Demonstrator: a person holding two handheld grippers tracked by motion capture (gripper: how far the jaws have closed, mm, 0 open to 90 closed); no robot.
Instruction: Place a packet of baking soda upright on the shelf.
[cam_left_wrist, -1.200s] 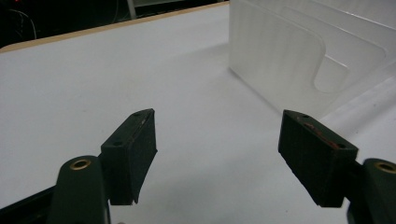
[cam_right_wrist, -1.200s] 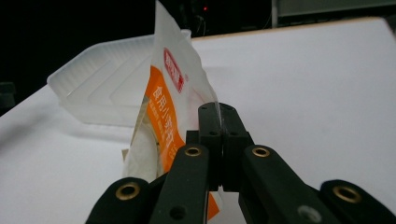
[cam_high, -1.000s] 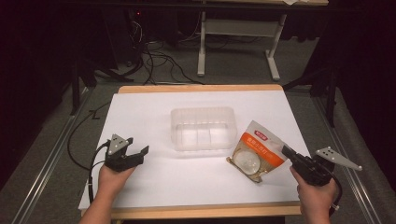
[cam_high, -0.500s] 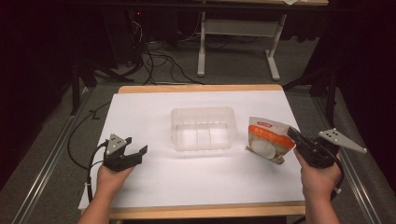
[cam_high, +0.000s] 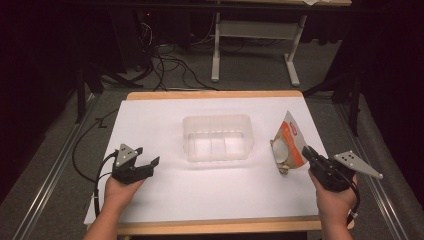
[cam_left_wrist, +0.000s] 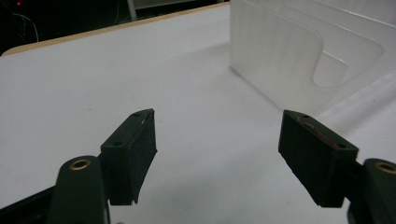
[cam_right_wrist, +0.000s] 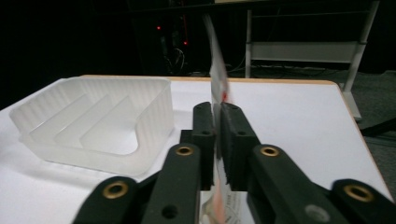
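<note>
The pouch (cam_high: 289, 145), pinched upright by its edge in the right claw (cam_high: 306, 152) just right of the clear tray (cam_high: 218, 138), should travel left, staying level, while the left claw (cam_high: 145, 165) waits released at the table's (cam_high: 150, 115) near left.

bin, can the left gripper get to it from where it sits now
Probably yes. The left gripper rests open on the table, its jaws pointing toward the bin, with nothing but bare table between them. The pouch is held by the right gripper on the bin's far side.
</note>
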